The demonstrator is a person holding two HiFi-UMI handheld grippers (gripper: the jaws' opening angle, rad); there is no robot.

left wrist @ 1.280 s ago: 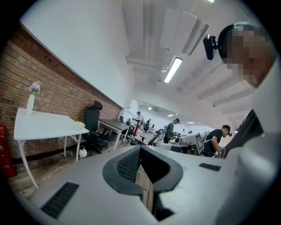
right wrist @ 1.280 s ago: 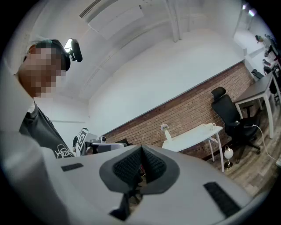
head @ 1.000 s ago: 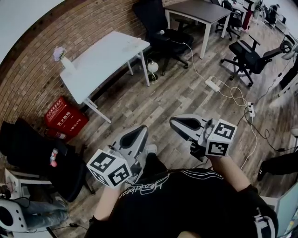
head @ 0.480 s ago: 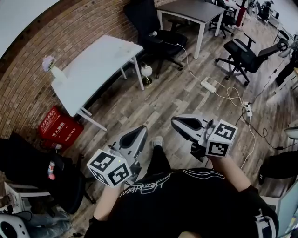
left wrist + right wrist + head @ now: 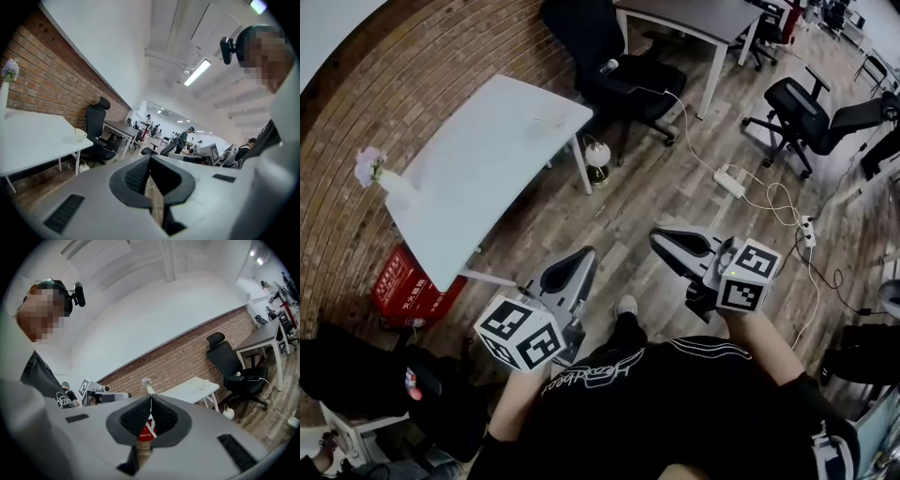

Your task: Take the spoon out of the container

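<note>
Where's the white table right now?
Head view, upper left: the white table stands along the brick wall, a flower vase at its left end, a black chair past its right end.

The table [image 5: 487, 159] stands at the left, along the wall [image 5: 441, 66]. A vase [image 5: 386, 183] stands on its left end, and a box [image 5: 408, 286] lies on the floor [image 5: 656, 187] beside that end. Behind the table's right end is a chair [image 5: 614, 61], and behind it a desk [image 5: 703, 17]. A second chair [image 5: 806, 108] stands well to the right. Between the chairs lies a power strip [image 5: 729, 181]. The left gripper [image 5: 579, 258] and right gripper [image 5: 664, 238] are side by side, nearest to the person.
</note>
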